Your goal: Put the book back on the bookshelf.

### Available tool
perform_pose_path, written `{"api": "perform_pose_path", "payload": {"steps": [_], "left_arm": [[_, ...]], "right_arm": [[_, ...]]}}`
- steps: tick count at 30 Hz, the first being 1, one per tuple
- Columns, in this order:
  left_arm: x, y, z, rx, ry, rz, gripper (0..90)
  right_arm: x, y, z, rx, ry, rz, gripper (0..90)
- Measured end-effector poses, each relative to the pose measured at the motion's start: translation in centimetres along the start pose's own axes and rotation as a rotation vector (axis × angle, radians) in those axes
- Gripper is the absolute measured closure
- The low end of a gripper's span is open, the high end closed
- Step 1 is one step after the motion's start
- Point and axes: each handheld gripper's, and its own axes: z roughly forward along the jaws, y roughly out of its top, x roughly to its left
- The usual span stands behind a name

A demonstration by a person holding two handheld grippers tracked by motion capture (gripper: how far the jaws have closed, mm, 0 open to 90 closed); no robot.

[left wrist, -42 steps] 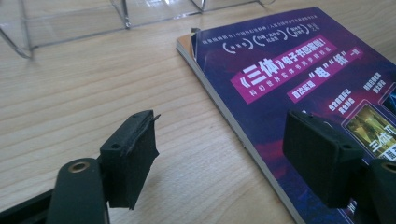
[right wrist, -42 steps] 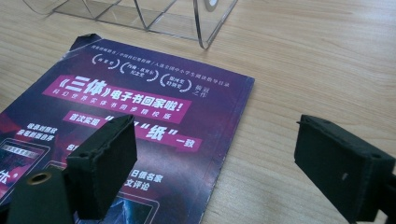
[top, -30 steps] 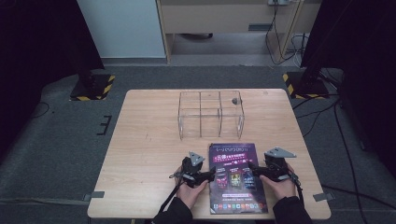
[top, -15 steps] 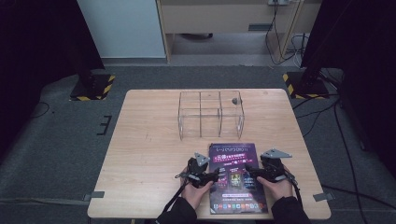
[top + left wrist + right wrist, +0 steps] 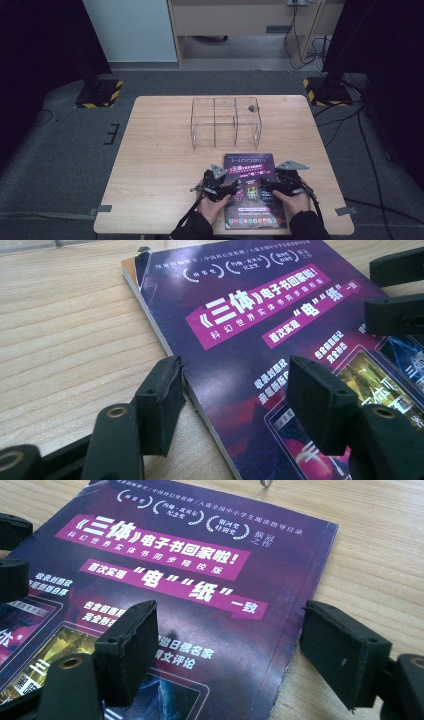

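Left hand-held gripper [image 5: 230,400] sits released, jaws straddling the left edge of the purple magazine [image 5: 254,190], having just been closing; nothing pinched yet. Right hand-held gripper [image 5: 227,645] is released too, astride the right edge. Magazine lies flat at the counter [image 5: 160,165] 6 o'clock edge, acrylic organizer [image 5: 225,122] at its 12. Get one pad under each edge before squeezing, then lift both sides evenly.

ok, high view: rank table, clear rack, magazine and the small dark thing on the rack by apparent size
1. table
2. clear rack and magazine: they cover a similar area; the magazine lies nearer the camera and is partly covered by the grippers, so I won't rank them.
3. small dark thing, by far the smallest.
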Motion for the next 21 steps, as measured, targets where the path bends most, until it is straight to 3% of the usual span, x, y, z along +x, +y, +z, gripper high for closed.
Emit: {"api": "perform_pose_path", "payload": {"steps": [15, 21], "left_arm": [[-0.07, 0.03, 0.41, -0.028, 0.01, -0.028, 36.1], [0.04, -0.08, 0.34, -0.049, 0.014, -0.081, 40.6]], "right_arm": [[0.18, -0.15, 0.11, -0.009, -0.015, 0.013, 22.8], [0.28, -0.37, 0.14, -0.026, -0.019, 0.017, 22.3]]}}
